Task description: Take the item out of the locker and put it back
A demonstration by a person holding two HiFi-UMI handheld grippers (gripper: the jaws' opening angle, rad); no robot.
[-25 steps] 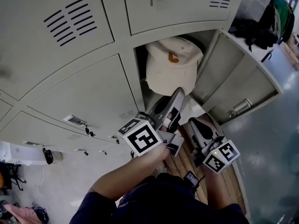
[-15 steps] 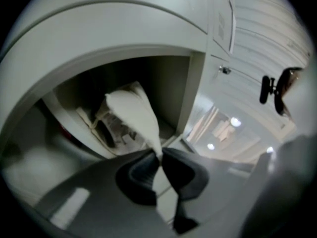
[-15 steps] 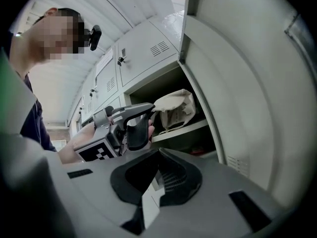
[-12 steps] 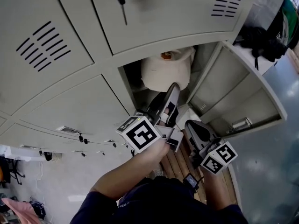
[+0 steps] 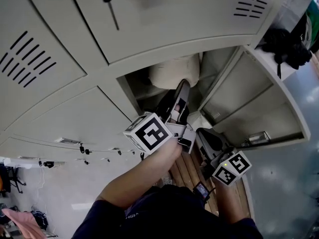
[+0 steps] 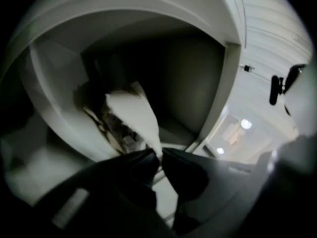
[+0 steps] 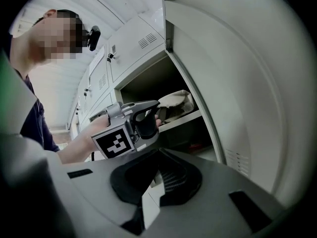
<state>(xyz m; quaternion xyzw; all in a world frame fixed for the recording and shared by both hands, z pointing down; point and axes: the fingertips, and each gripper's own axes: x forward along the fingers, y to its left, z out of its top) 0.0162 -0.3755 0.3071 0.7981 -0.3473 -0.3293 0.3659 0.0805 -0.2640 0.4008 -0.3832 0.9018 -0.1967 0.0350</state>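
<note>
1. The L gripper [image 5: 182, 86] is seen reaching up into the open locker [image 5: 212, 66] in head view. Its tips are hard to separate from the dark interior there.
2. In left gripper view its jaws are seen pinched together on a pale, pointed edge of the cap [image 6: 132, 112]. Only a thin sliver of fabric shows b/w the tips.
3. The cap is found inside the compartment, at the shelf [image 7: 182, 119], per right gripper view. Whether it rests on the shelf or is lifted just off it can't be told.
4. In head view the cap's top is cut off by the compartment's upper frame, and its lower part is covered by the L gripper. Which part is gripped (brim or crown) can't be made out.
5. The space behind and under the cap is too dark and blurred in left gripper view for anything to be identified.
6. The R gripper [image 5: 203, 136] is held lower, outside the locker, well apart from the cap and above wooden slats [image 5: 185, 172]. In right gripper view its jaws are seen closed tip to tip w/ nothing b/w them.
7. The door [image 5: 259, 98] is swung open at the right, and its outer edge is cropped in right gripper view.
</note>
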